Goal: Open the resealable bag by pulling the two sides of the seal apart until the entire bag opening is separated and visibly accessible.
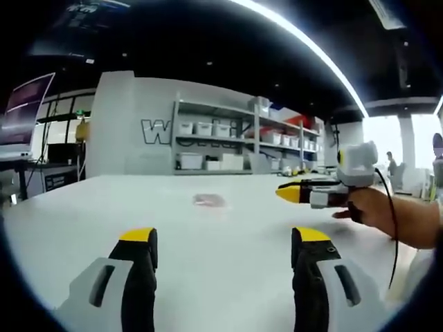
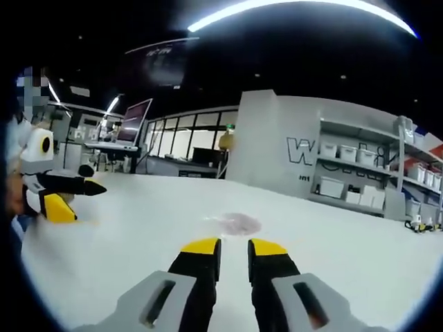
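While nothing is held by either claw, the task is judged to be at its very start. In the left gripper view, the left claw point(image 1: 225, 252) is seen spread wide, its yellow-tipped jaws raised above the white worktop point(image 1: 83, 221) with bare surface between them. In the right gripper view, the right claw point(image 2: 234, 257) is seen with its jaws drawn close, a narrow gap left between the yellow tips and nothing caught in it.

Beyond both claws, well apart from either, the resealable bag point(image 1: 209, 200) is seen lying flat on the worktop as a small, pale, translucent patch; in the right gripper view the bag point(image 2: 237, 223) lies just past the jaw tips. Whether its seal is closed cannot be told at this size, but no separated opening is visible.

To the right of the bag in the left gripper view, the right claw is seen held in a hand point(image 1: 377, 207) above the worktop.

Every step is judged to remain: reaching the bag, gripping both sides of the seal, and pulling them apart along the whole opening.
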Motion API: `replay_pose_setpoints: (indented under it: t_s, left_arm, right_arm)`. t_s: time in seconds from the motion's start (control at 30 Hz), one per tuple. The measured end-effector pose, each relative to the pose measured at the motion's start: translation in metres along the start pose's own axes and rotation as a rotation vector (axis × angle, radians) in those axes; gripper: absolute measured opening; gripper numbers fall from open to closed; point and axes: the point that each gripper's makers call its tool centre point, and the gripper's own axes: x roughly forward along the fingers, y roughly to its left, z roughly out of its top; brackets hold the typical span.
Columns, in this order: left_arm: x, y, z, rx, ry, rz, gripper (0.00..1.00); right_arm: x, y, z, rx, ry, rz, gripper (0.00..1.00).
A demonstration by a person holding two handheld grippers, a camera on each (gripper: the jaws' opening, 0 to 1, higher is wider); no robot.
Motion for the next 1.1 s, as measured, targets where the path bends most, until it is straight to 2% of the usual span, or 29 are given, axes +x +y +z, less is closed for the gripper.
replay_pose_setpoints:
  t_s: [0.3, 0.47, 0.8, 1.1]
  left_arm:
    - [-0.001, 0.001, 0.0, -0.008, -0.003, 0.004, 0.78]
    - [0.0, 0.0, -0.002, 0.001, 0.009, 0.002, 0.78]
    - [0.0, 0.001, -0.002, -0.008, 0.006, 0.001, 0.78]
    - [-0.002, 0.0, -0.002, -0.01, 0.005, -0.001, 0.78]
  right_arm:
    - [0.02, 0.002, -0.004, 0.003, 0.027, 0.042, 0.11]
    - [0.031, 0.003, -0.013, 0.004, 0.057, 0.059, 0.11]
    - [0.045, -0.005, -0.024, 0.005, 0.096, 0.056, 0.1]
    - [0.051, -0.003, -0.026, -0.008, 0.111, 0.061, 0.09]
